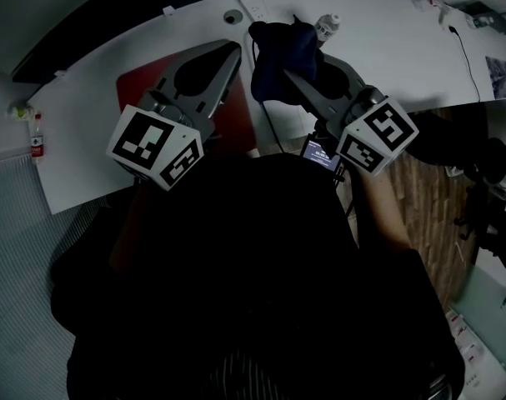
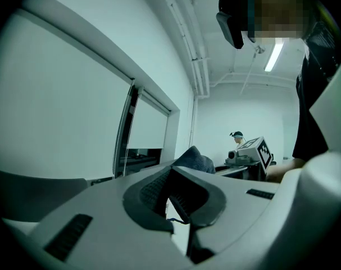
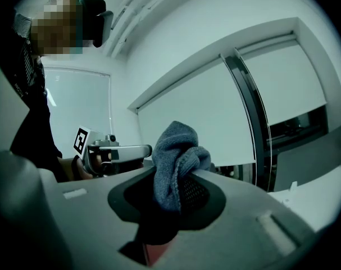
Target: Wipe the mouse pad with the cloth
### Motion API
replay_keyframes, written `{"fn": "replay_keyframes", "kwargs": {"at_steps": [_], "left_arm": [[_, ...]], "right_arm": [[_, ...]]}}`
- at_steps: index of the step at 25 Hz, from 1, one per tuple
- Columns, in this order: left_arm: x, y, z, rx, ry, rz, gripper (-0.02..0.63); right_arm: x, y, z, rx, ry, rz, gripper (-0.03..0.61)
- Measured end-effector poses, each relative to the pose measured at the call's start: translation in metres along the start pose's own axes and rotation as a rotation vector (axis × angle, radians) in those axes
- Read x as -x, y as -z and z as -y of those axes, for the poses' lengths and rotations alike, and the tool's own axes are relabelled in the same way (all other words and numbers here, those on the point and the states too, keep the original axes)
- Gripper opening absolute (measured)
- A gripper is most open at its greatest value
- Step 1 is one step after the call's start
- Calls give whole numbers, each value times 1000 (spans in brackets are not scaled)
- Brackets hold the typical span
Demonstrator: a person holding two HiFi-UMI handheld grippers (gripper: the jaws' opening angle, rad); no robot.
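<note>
The red mouse pad (image 1: 136, 85) lies on the white table (image 1: 378, 48), mostly hidden under my left gripper (image 1: 230, 53). That gripper hangs over the pad with its jaws together and nothing between them; in the left gripper view its tips (image 2: 171, 174) meet. A dark blue cloth (image 1: 278, 55) is bunched up, and my right gripper (image 1: 291, 75) is shut on it just right of the pad. In the right gripper view the cloth (image 3: 173, 162) bulges up out of the gripper (image 3: 179, 180). From the left gripper view the cloth (image 2: 195, 161) shows just past the jaws.
A small bottle (image 1: 328, 25) stands behind the cloth at the table's far edge, near a round cable hole (image 1: 232, 17) and a white power strip (image 1: 254, 7). A black cable (image 1: 466, 50) runs across the right end. Another bottle (image 1: 37, 137) stands off the table's left end.
</note>
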State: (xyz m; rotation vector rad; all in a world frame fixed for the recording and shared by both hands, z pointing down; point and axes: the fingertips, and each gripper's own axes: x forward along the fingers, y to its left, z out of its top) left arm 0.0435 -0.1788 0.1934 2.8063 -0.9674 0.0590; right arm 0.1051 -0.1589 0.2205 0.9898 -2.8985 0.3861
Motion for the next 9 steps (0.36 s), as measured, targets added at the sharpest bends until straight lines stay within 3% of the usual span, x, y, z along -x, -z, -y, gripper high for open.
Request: {"fn": "replay_keyframes", "kwargs": {"at_steps": [9], "left_arm": [[-1,-1,6,3,-3,3,6]], "right_arm": [[4,-5,-3,6,-28,11,89]]}}
